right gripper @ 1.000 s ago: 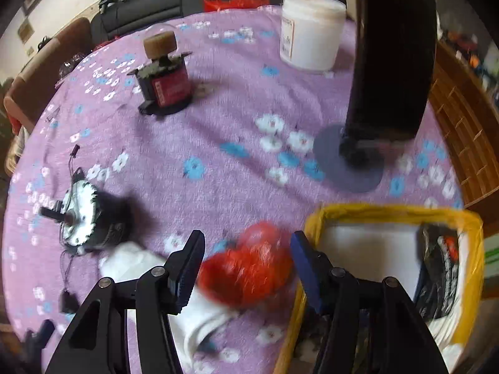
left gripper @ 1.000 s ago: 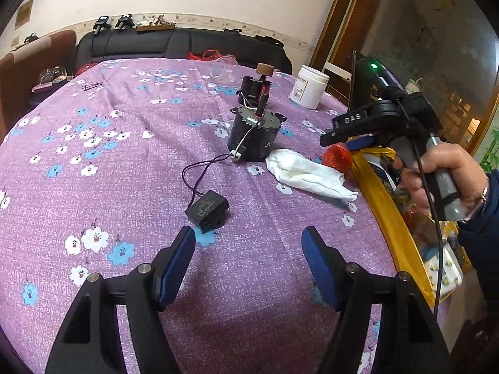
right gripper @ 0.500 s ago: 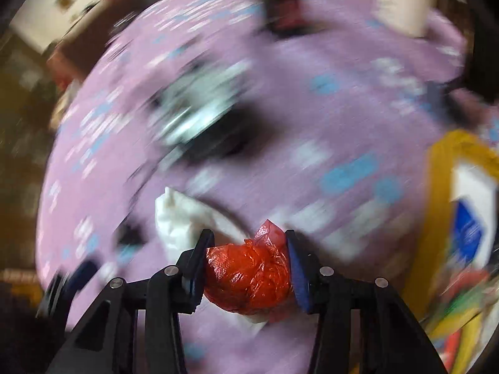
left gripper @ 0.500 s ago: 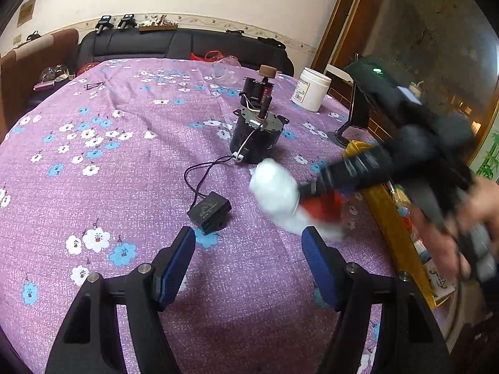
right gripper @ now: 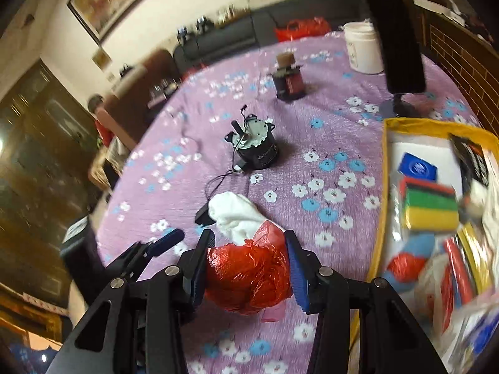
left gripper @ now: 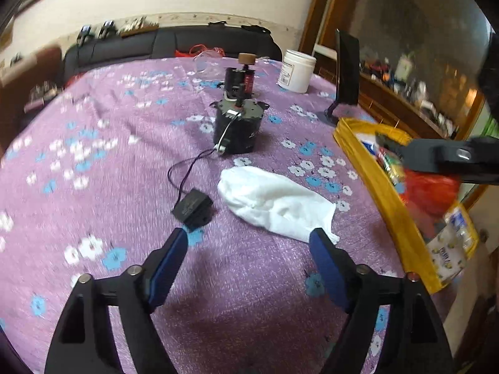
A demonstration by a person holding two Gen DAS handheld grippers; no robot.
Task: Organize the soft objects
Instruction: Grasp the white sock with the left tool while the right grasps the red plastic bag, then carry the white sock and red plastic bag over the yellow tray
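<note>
The right gripper pinched a red plastic bag between its fingers, above the worktop, the yellow-rimmed bin just right. The left gripper fingers stood spread, white cloth ahead by the right fingertip, bare purple cloth between.

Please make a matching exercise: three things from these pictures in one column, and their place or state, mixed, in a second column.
Things:
1. crumpled red plastic bag
2. white soft cloth
3. white round plastic jar

Places or states:
A. stands upright at the far side of the purple flowered tablecloth
B. lies flat on the table, near the black box with a wire
C. is clamped in the right hand-held gripper

Pairs: 1-C, 2-B, 3-A
</note>
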